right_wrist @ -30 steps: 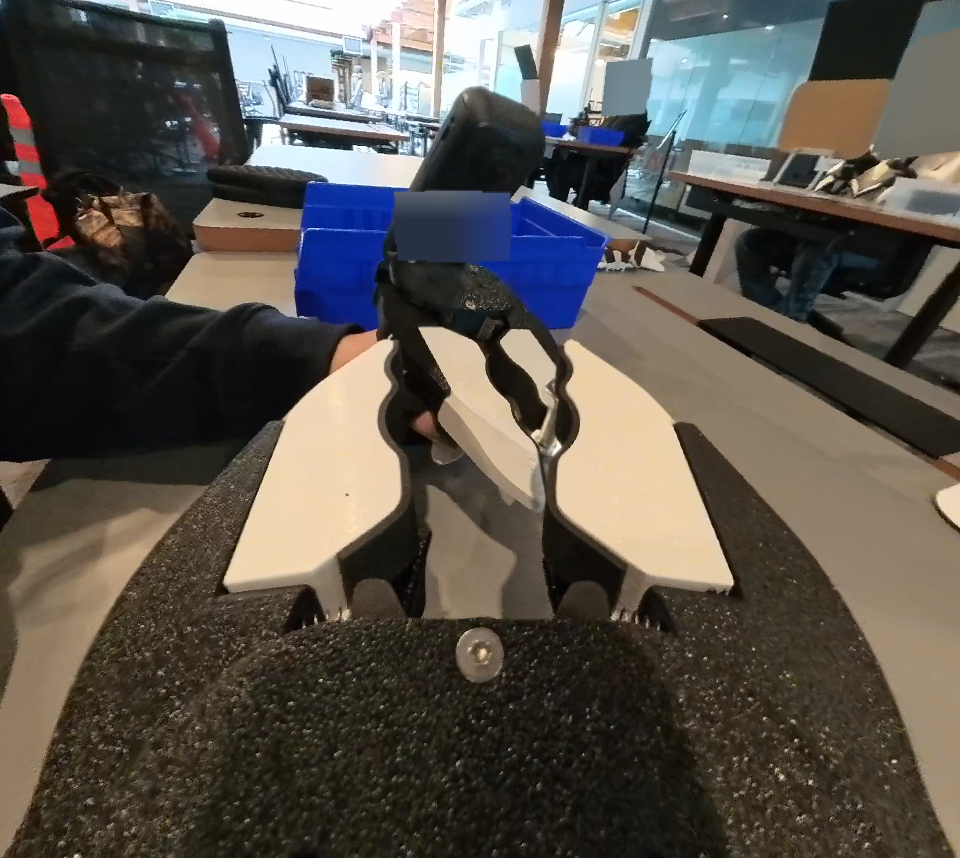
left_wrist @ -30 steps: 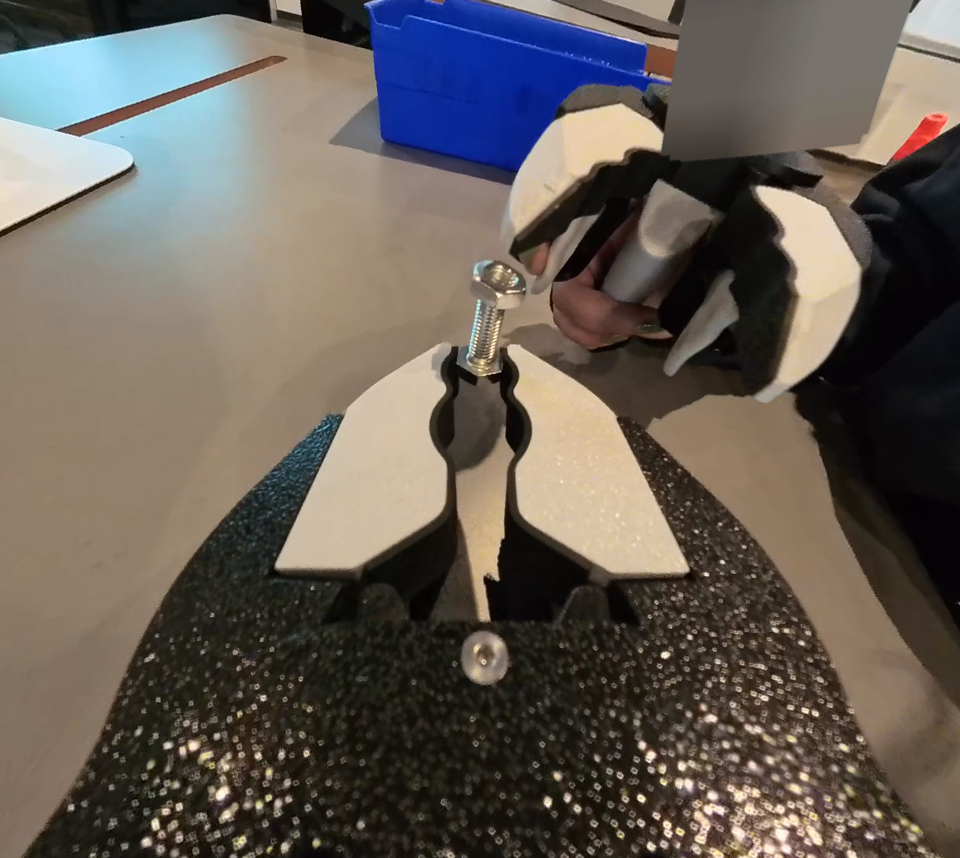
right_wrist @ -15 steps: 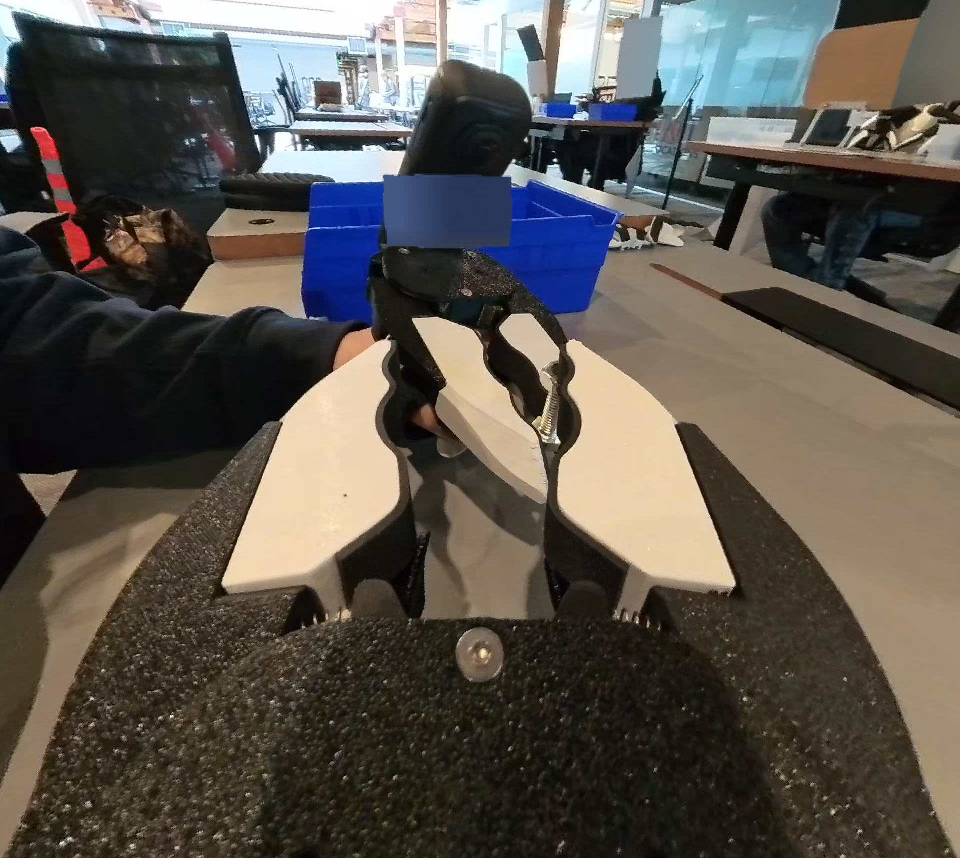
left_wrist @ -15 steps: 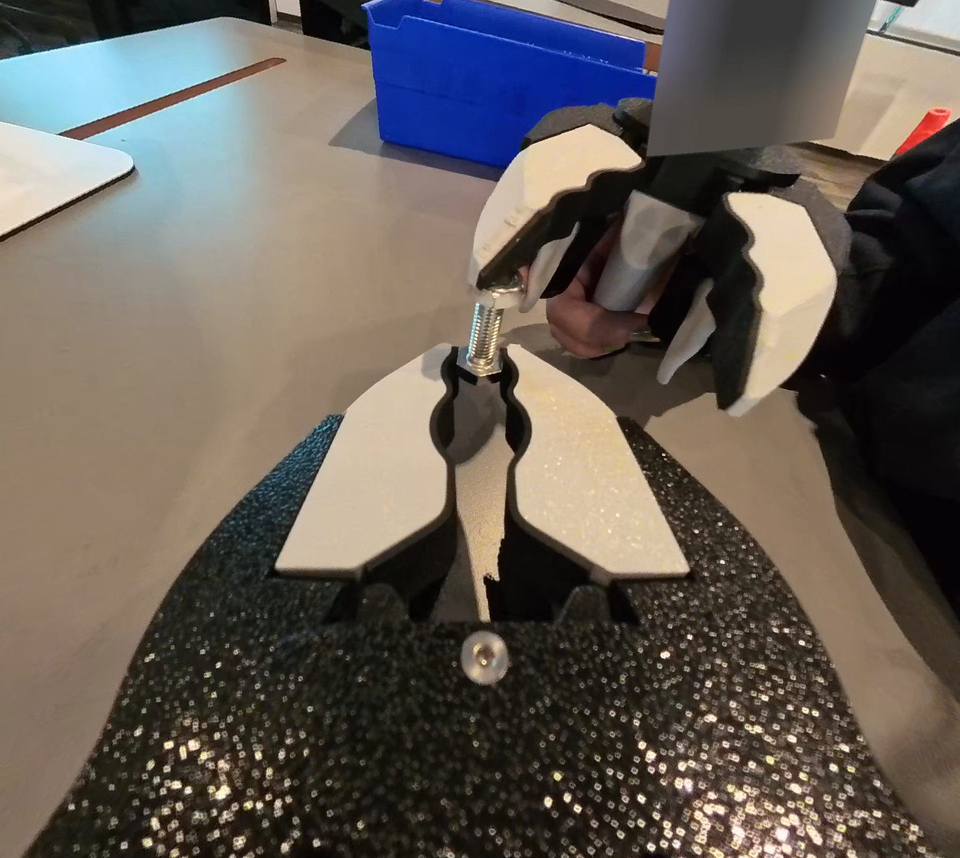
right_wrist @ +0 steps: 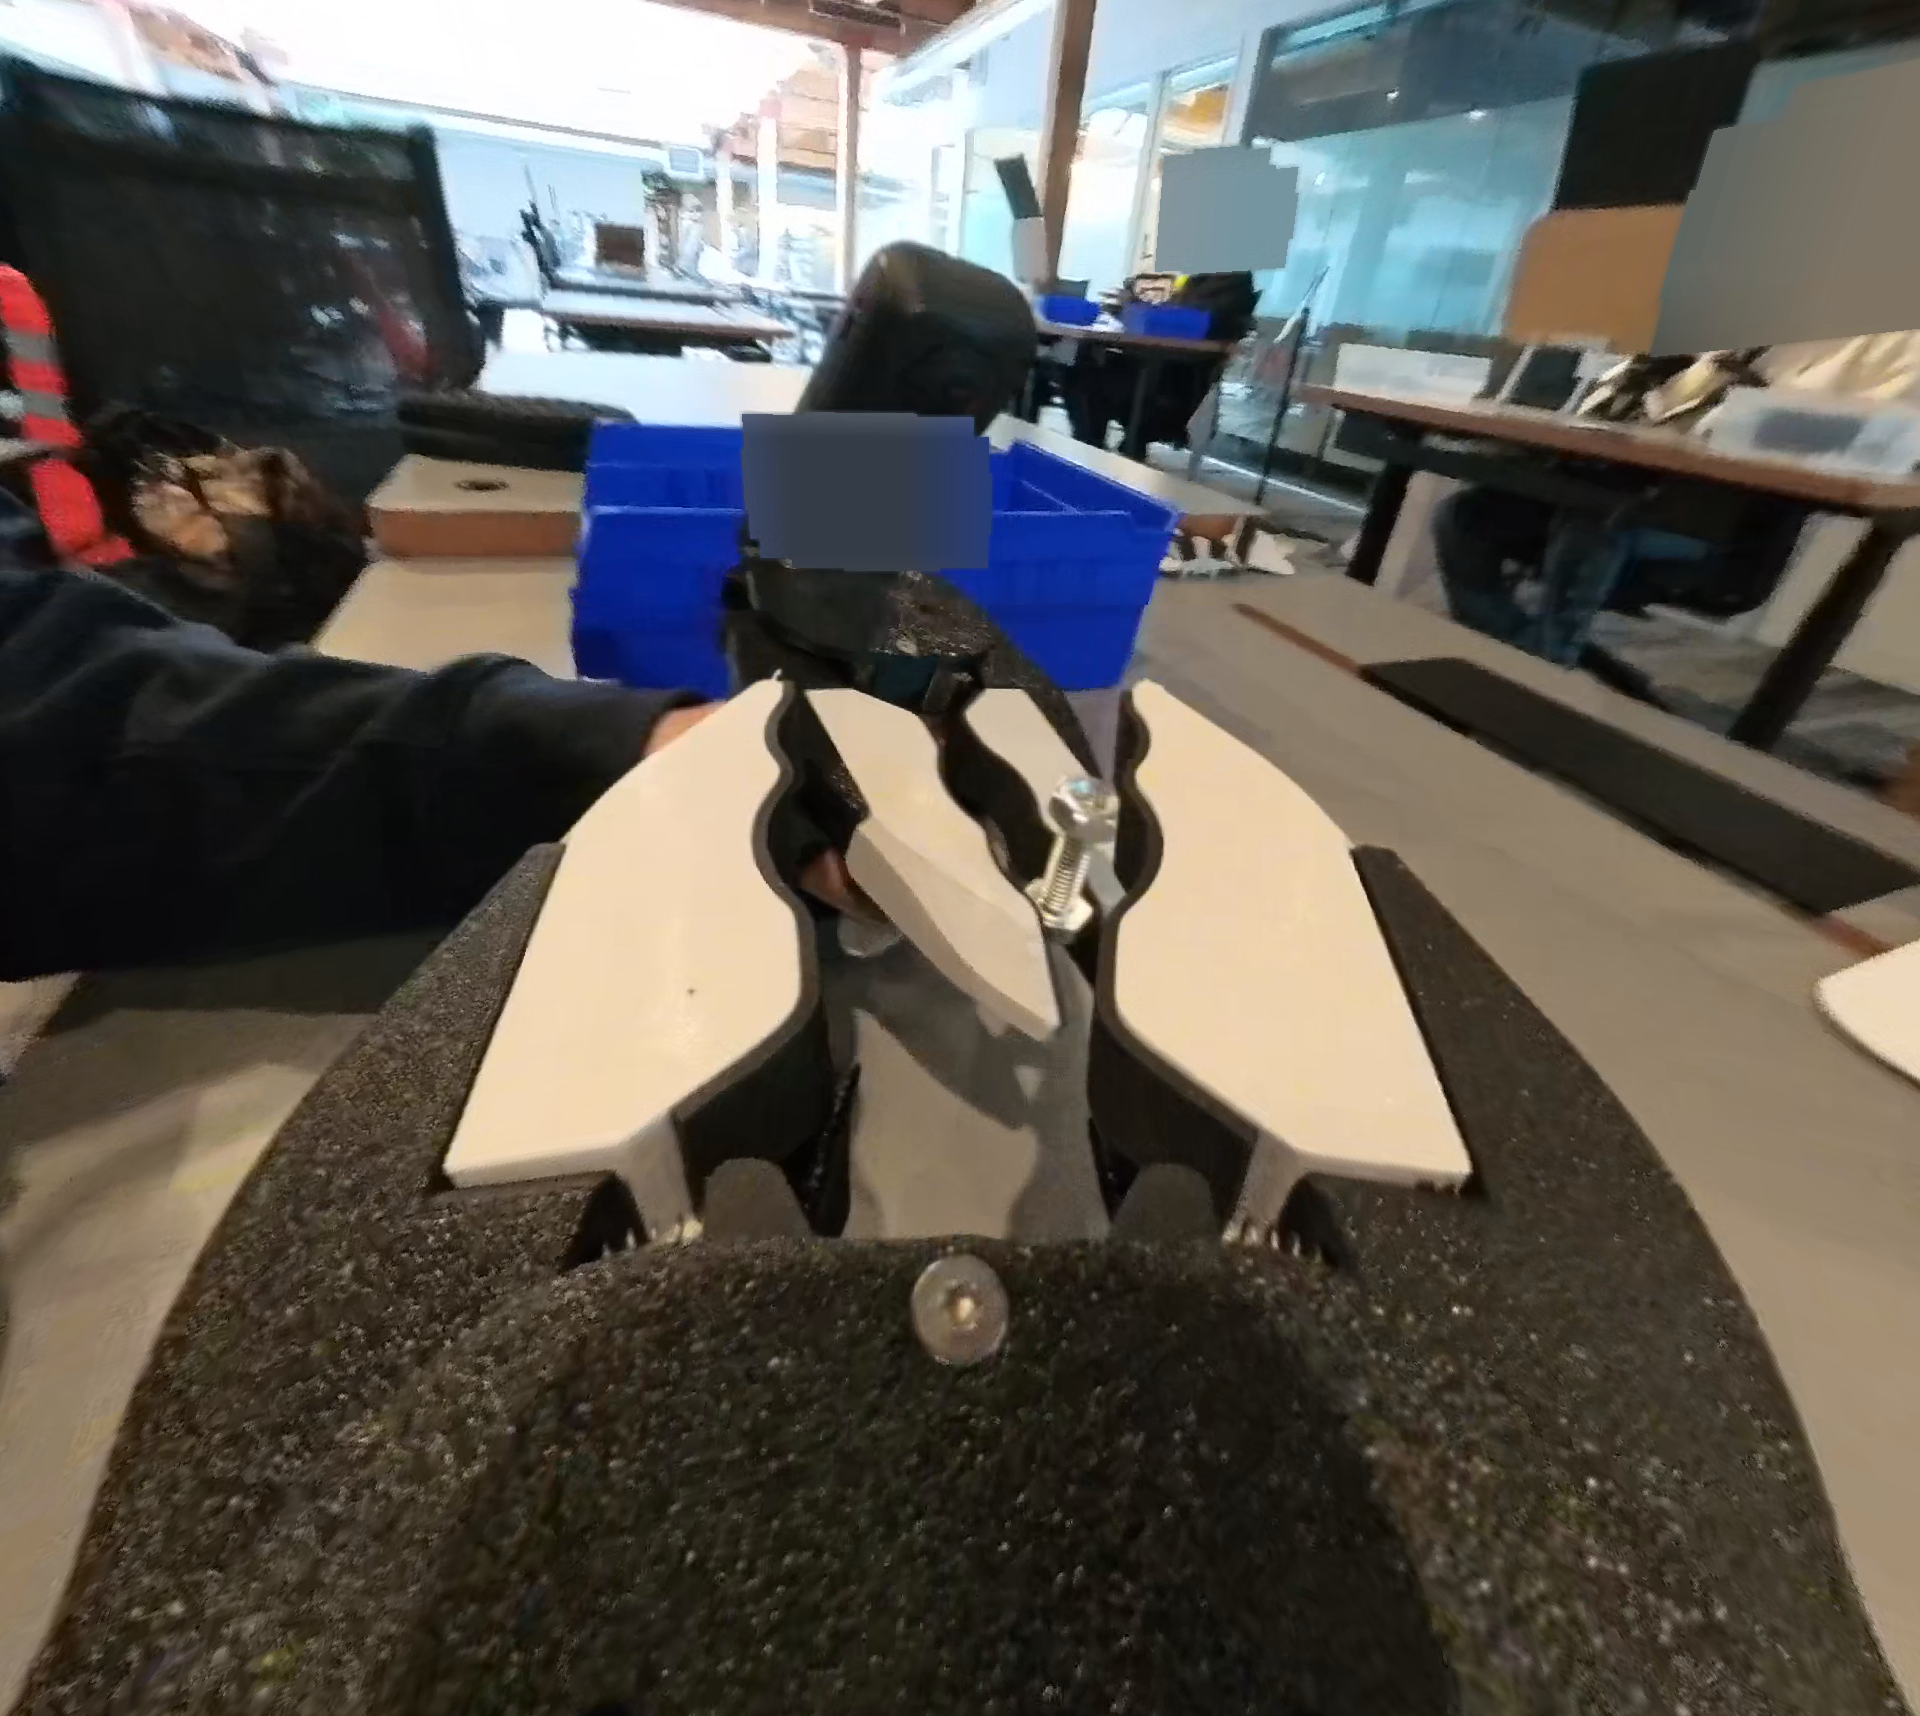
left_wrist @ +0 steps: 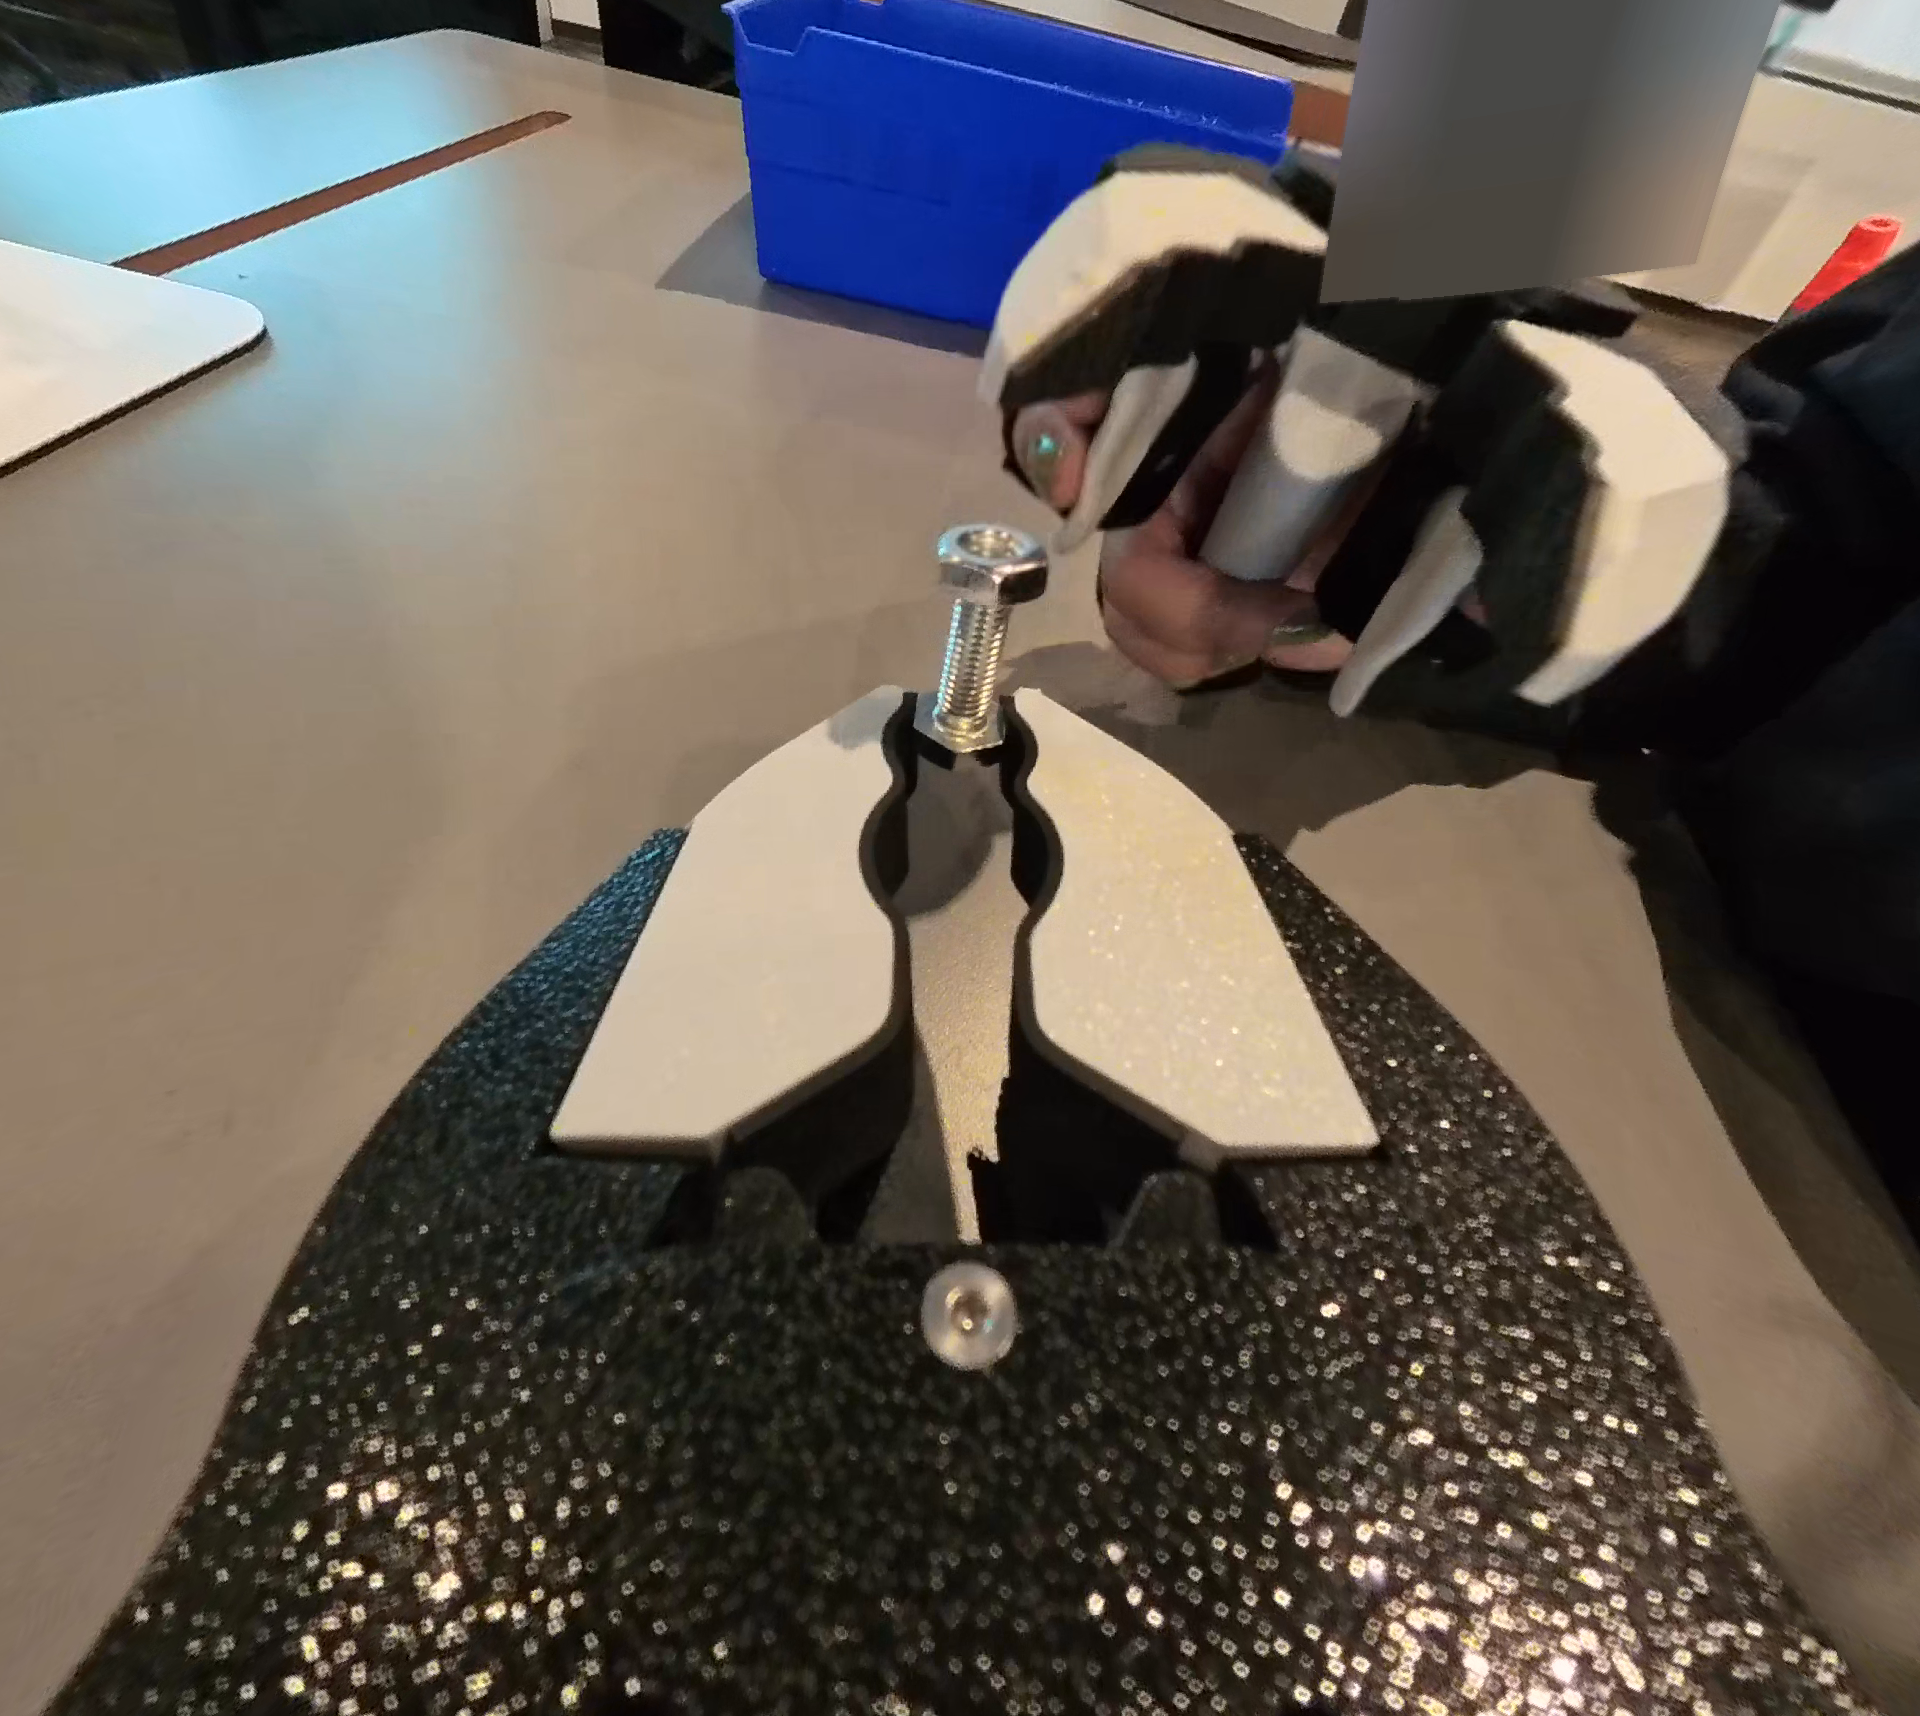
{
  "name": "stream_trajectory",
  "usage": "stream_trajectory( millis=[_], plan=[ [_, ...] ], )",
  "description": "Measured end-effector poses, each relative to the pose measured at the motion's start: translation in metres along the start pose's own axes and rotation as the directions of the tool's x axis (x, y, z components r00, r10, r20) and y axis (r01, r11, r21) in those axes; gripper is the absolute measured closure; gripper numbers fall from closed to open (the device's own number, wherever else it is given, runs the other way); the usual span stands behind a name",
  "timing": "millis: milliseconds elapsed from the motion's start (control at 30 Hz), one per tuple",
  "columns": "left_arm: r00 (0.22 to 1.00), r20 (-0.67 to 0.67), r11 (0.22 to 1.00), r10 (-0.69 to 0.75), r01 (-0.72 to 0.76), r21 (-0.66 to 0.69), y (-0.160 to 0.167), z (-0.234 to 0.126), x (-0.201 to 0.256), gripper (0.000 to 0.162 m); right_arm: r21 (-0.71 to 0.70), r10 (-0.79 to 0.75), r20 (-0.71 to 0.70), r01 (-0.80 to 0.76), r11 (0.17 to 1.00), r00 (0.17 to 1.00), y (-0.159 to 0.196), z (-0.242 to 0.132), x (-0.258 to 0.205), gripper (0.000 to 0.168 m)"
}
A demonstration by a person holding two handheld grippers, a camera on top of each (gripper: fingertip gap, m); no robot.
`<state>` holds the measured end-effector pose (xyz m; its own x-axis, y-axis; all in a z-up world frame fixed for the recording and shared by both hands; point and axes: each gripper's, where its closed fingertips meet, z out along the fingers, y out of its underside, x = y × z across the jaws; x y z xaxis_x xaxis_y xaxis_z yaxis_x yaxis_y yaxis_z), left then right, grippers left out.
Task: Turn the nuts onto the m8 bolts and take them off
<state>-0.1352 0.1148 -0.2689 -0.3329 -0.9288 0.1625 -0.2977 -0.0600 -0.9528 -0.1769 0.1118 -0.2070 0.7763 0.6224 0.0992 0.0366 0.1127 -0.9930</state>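
A wide grey surface point(left_wrist: 436, 461) fills the left wrist view, with a brown strip set into it toward ten o'clock and more desks by the windows behind. The left tool point(left_wrist: 961, 736) is clenched on the head of the bolt point(left_wrist: 966, 664), which stands upright from the tool's tips with its threaded shank bare. The nut point(left_wrist: 989, 562) sits at the very top of the shank. At two o'clock from the bolt the right tool point(left_wrist: 1195, 461) hangs in a person's hand point(left_wrist: 1195, 617), near the nut but apart from it, its two white fingers spread wide and gripping nothing. A blue bin point(left_wrist: 987, 139) stands on the surface at twelve o'clock; what lies in it cannot be seen from here. A white board corner point(left_wrist: 94, 357) lies at nine o'clock.

In the right wrist view the room opens out: glass partitions, timber beams, a black mesh chair point(right_wrist: 229, 264) at ten o'clock, other desks farther back. The right tool point(right_wrist: 956, 814) is released, its white fingers point(right_wrist: 665, 928) well apart. Between them, farther off, the left tool point(right_wrist: 1060, 960) grasps the bolt point(right_wrist: 1065, 871), tilted here, with the nut point(right_wrist: 1083, 802) at its upper end, close to the right-hand finger. A dark sleeve point(right_wrist: 260, 762) reaches in from nine o'clock. The blue bin point(right_wrist: 644, 554) stands behind at twelve o'clock, inner dividers showing, its contents hidden.
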Motion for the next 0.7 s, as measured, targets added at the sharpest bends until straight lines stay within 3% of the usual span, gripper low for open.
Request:
stream_trajectory(
  millis=[100, 700],
  plan=[
    [1.0, 0.004, 1.0, 0.001, -0.001, -0.001, 0.0, 0.0, 0.0, 0.147, -0.065, -0.003, -0.007, 0.003, 0.998, 1.0, 0.01, -0.002, 0.005, 0.111],
    [1.0, 0.004, 0.999, -0.02, 0.02, 0.044, -0.005, -0.004, -0.002, 0.148, -0.107, 0.033, 0.022, -0.031, 0.994, 0.999, 0.016, -0.006, 0.009, 0.12]
  ],
)
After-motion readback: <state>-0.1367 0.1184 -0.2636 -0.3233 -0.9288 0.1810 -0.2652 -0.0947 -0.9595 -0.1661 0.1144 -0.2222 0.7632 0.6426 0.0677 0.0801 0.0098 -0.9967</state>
